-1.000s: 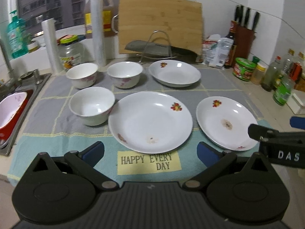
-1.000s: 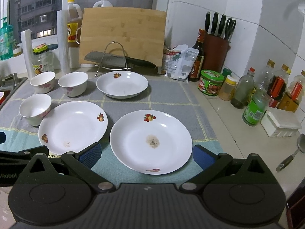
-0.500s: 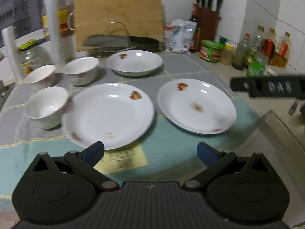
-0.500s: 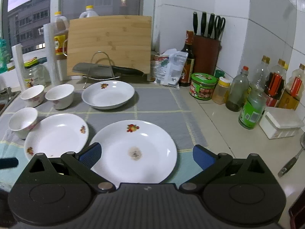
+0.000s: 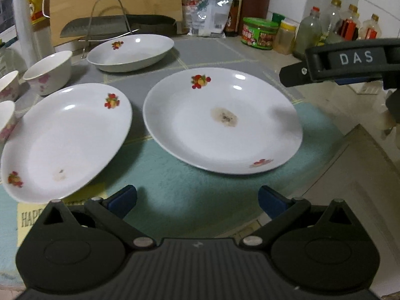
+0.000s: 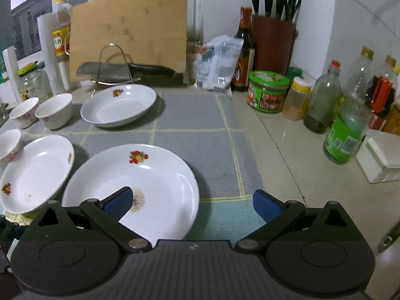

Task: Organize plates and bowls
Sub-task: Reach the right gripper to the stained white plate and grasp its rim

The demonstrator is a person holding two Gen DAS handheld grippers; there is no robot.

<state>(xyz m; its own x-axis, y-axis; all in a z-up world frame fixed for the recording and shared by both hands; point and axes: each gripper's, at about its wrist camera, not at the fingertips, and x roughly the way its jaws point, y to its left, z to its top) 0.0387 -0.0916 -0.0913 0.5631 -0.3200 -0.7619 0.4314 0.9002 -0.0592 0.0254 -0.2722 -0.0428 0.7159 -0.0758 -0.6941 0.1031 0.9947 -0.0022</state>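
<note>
A: Left gripper (image 5: 197,201) state?

B: Jaws spread wide, nothing between them. It sits at bottom centre of the left wrist view, over the teal part of the mat (image 5: 190,187).

A: Right gripper (image 6: 191,203)?

B: Also spread, holding nothing. Its left pad (image 6: 118,202) sits over the stained plate (image 6: 160,185), lower centre of the right wrist view; right pad is over the mat. Can't tell if the pad touches the plate.

A: Other dishes?

B: Left wrist view: stained plate centre frame, second plate (image 5: 65,140) lower left, just beside it with a small gap. Deep plate (image 5: 130,52) upper centre, well behind. Bowls (image 5: 48,71) along the left edge, partly cut off.

A: Background?

B: Cutting board (image 6: 130,32) upright at the top, cleaver (image 6: 107,71) in a wire rack in front of it. Knife block (image 6: 273,42) upper right.
</note>
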